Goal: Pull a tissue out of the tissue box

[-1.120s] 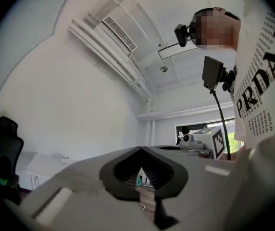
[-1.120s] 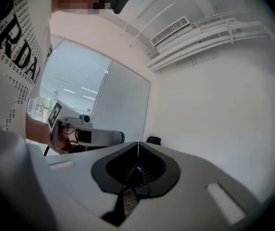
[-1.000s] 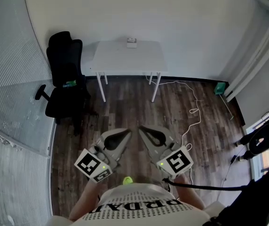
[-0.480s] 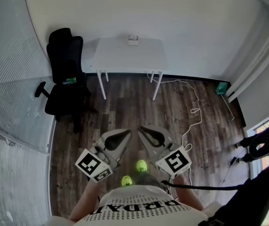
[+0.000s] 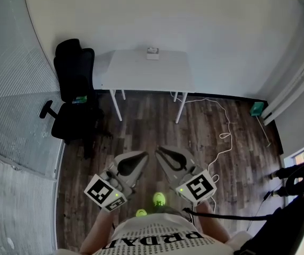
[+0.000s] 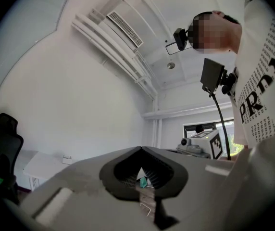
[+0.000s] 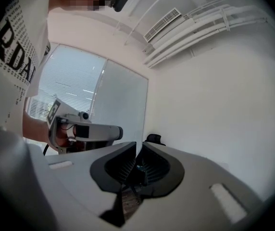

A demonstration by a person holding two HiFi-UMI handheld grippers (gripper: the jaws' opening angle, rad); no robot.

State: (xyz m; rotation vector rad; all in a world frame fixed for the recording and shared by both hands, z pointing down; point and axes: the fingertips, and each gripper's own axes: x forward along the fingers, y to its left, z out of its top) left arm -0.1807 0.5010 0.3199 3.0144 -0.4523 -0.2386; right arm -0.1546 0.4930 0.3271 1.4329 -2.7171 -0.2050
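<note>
Far off, the tissue box (image 5: pixel 152 53) rests on the white table (image 5: pixel 141 70)

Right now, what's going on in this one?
A person stands on the wood floor, well short of the white table, holding an empty gripper in each hand. The tissue box sits at the table's far edge, untouched; a black office chair stands beside the table. The left gripper has its fingers together. The right gripper has just been opening, leaving a narrow gap with nothing in it.
</note>
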